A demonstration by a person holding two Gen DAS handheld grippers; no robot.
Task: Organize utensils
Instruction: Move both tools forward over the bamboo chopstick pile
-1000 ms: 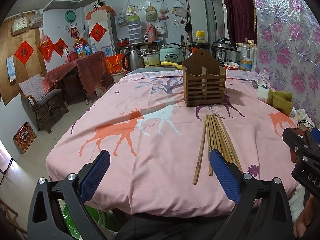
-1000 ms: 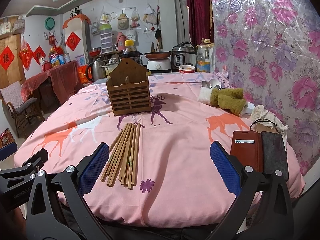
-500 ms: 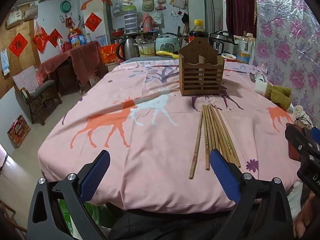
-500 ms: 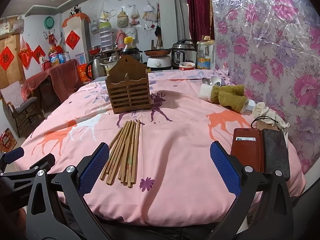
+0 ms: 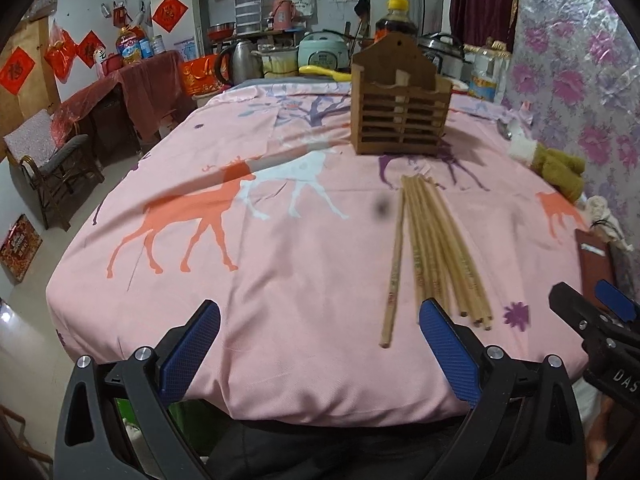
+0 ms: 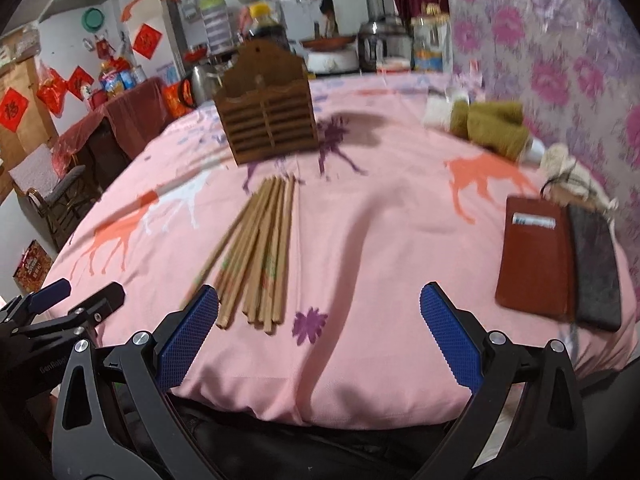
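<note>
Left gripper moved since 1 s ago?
Yes. The left gripper has moved forward and tilted down: the wooden holder and chopsticks loom larger and the room's ceiling has left the view.

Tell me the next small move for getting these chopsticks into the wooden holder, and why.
Probably lower the right gripper onto the near ends of the chopsticks and close on one or two. Both grippers are open and empty, the chopsticks lie loose on the pink cloth, and the holder stands upright just beyond them. The left gripper sits about as near.
</note>
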